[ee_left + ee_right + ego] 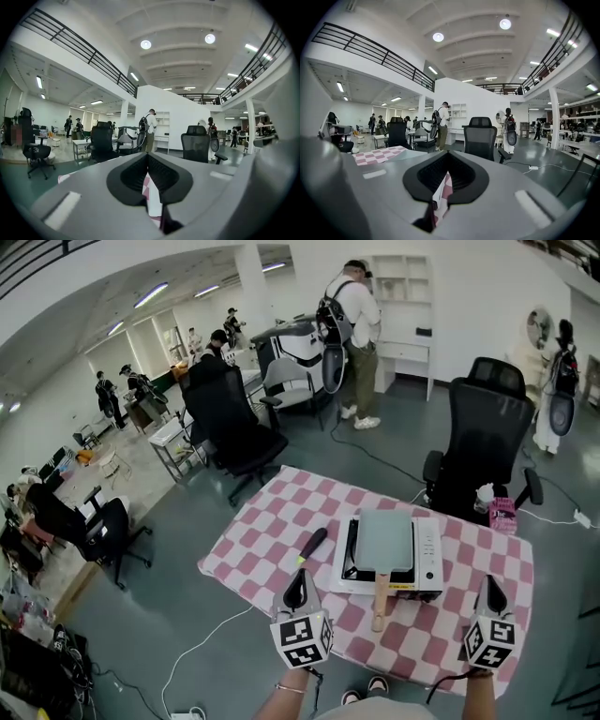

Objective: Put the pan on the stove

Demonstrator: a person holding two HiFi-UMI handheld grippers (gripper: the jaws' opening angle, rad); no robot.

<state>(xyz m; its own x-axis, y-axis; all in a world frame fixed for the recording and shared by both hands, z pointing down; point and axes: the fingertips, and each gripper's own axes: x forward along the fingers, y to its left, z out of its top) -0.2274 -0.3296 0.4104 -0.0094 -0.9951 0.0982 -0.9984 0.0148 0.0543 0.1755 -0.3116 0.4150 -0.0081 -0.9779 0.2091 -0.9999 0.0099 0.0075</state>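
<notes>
The square pan (384,540) is seen lying flat on the stove (428,557) on the checked worktop (281,507), with its wooden handle (380,601) pointed toward the person. It is judged to be stiff and front-heavy (the smooth rim would probably be slippery), so the handle should be taken, close to the pan body. The left gripper (295,589) and right gripper (489,594) are both pressed together, empty, apart from the handle.

Head view steeply down; gripper views level, sharing black chair (195,140).
</notes>
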